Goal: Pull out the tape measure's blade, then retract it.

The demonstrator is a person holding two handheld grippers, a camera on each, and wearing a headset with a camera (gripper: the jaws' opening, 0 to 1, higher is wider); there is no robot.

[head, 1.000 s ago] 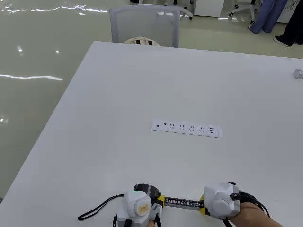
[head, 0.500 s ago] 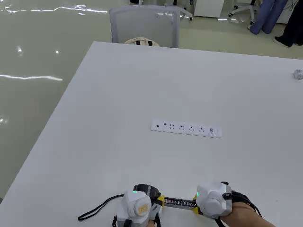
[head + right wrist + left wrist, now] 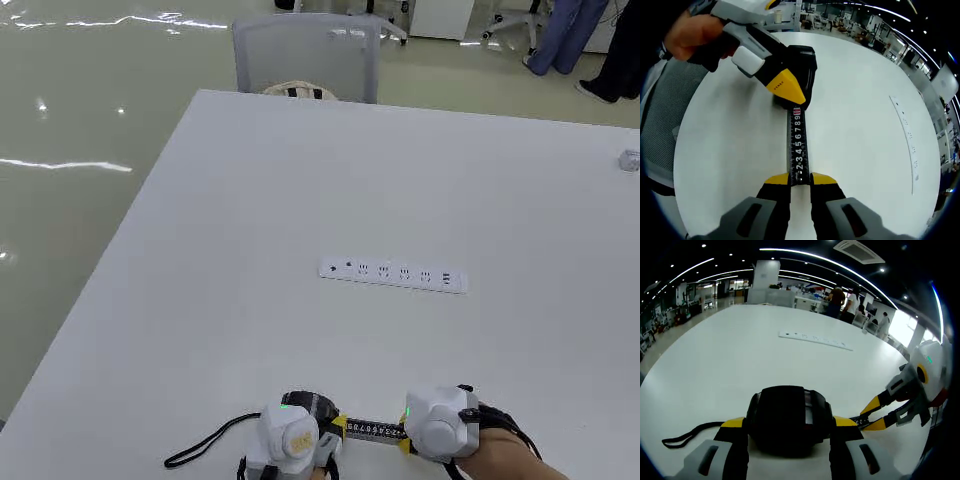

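Note:
The black tape measure case [image 3: 789,417] sits at the table's near edge, clamped between the yellow-tipped fingers of my left gripper [image 3: 789,424]. In the head view the case [image 3: 312,405] peeks out behind the left gripper [image 3: 325,432]. A short length of black blade [image 3: 798,144] with white numerals runs from the case [image 3: 799,70] to my right gripper [image 3: 800,178], which is shut on the blade's end. The blade [image 3: 374,431] spans the small gap to the right gripper [image 3: 402,440]. A black wrist strap [image 3: 205,443] trails left from the case.
A white power strip [image 3: 393,273] lies mid-table. A grey chair [image 3: 306,52] stands at the far edge. A small object [image 3: 629,159] rests at the far right. People stand beyond the table.
The right gripper has moved left toward the case, and the exposed length of blade has shortened. The left gripper and case have stayed put.

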